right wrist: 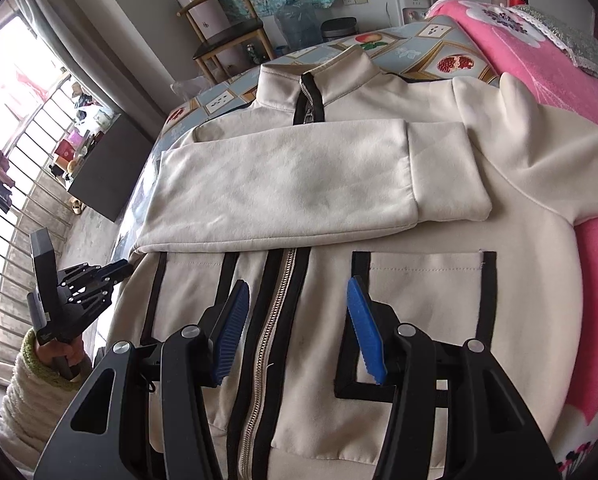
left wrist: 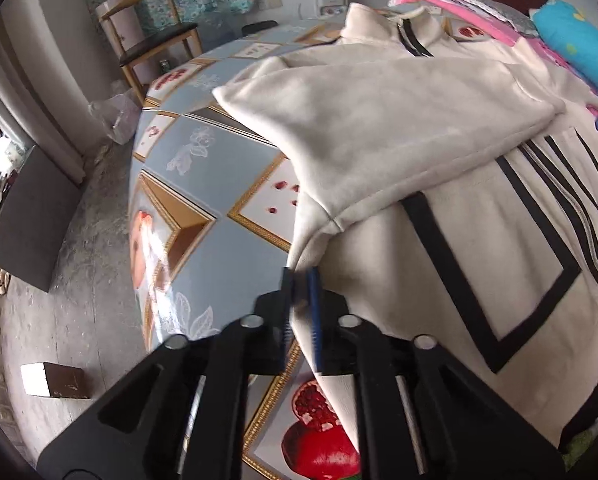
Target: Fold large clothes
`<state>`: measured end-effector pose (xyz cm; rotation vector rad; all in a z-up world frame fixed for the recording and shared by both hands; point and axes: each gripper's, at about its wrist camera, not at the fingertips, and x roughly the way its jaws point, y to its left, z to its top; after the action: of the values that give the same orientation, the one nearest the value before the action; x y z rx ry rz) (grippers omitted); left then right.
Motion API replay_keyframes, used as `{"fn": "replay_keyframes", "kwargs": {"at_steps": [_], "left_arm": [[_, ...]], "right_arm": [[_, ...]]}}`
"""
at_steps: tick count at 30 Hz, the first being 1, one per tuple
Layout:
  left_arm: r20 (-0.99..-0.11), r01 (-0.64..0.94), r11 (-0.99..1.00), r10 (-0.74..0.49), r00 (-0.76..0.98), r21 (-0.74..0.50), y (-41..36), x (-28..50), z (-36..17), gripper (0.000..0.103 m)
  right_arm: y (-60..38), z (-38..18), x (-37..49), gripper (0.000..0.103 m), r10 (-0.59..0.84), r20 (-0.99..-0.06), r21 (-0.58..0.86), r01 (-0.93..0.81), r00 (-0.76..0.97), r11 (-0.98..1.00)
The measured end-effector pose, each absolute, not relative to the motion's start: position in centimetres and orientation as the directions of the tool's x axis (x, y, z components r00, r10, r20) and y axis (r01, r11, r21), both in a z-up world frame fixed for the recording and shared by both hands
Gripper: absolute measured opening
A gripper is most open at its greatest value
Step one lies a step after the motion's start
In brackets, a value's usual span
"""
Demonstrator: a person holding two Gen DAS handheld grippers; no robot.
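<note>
While the cream jacket [right wrist: 379, 208] lay zip-up on the table, one sleeve [right wrist: 283, 188] folded across its chest, the left gripper [left wrist: 301, 308] was clamped on its nine-o'clock side edge and the right gripper [right wrist: 299, 332] was held apart above the zipper, so that sleeve could be dragged askew by any sharp pull.

We see soft daylight entering through the barred window [right wrist: 15, 128], which blows out to white at the right wrist view's left edge. Shadows stay faint across the cream jacket [right wrist: 339, 184]. Fisheye curvature bends the table [left wrist: 187, 152] and darkens every corner. Motion blur smears the left gripper [left wrist: 301, 280] fingertips.
</note>
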<state>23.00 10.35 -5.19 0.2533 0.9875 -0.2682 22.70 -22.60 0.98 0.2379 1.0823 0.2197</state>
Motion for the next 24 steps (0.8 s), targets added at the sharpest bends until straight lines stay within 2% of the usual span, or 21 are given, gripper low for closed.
{"fn": "replay_keyframes", "kwargs": {"at_steps": [2,5,8,10,13,15,17,19,24], "left_arm": [[-0.820,0.307,0.946,-0.091,0.565,0.106,10.9,22.5,-4.1,0.003],[-0.800,0.278,0.958,-0.117,0.588,0.064,12.5,21.7,-2.5,0.002],[-0.818,0.214,0.956,0.043,0.574,0.200,13.5,22.5,-5.0,0.000],[-0.837,0.174,0.979,-0.007,0.547,0.106,15.6,22.8,-5.7,0.000],[-0.840,0.131,0.990,-0.027,0.541,0.052,17.7,22.4,-5.0,0.000],[-0.834,0.130,0.991,-0.038,0.550,0.041,18.2,21.8,-4.3,0.000],[-0.828,0.133,0.990,-0.043,0.559,0.038,18.3,21.1,-3.6,0.000],[-0.821,0.137,0.990,-0.068,0.567,0.013,18.2,20.3,-2.9,0.000],[-0.815,0.156,0.985,-0.149,0.559,-0.073,17.6,18.2,-2.1,0.002]], "right_arm": [[-22.2,1.0,22.7,0.050,0.287,-0.845,0.289,-0.066,0.452,0.955],[-21.6,1.2,22.8,0.050,0.257,-0.849,0.250,-0.077,0.463,0.965],[-20.4,0.8,23.3,0.050,0.237,-0.860,0.215,-0.100,0.452,0.971],[-18.1,0.7,23.6,0.050,0.246,-0.865,0.194,-0.159,0.438,0.968],[-13.5,0.8,23.7,0.050,0.307,-0.859,0.201,-0.284,0.409,0.938],[-10.2,0.6,24.1,0.044,0.357,-0.860,0.220,-0.367,0.364,0.904],[-6.7,0.0,24.8,0.034,0.399,-0.863,0.243,-0.439,0.309,0.865],[-4.0,-0.8,25.1,0.027,0.397,-0.872,0.224,-0.488,0.286,0.843],[1.3,-3.3,25.2,0.018,0.397,-0.892,0.216,-0.569,0.215,0.794]]}}
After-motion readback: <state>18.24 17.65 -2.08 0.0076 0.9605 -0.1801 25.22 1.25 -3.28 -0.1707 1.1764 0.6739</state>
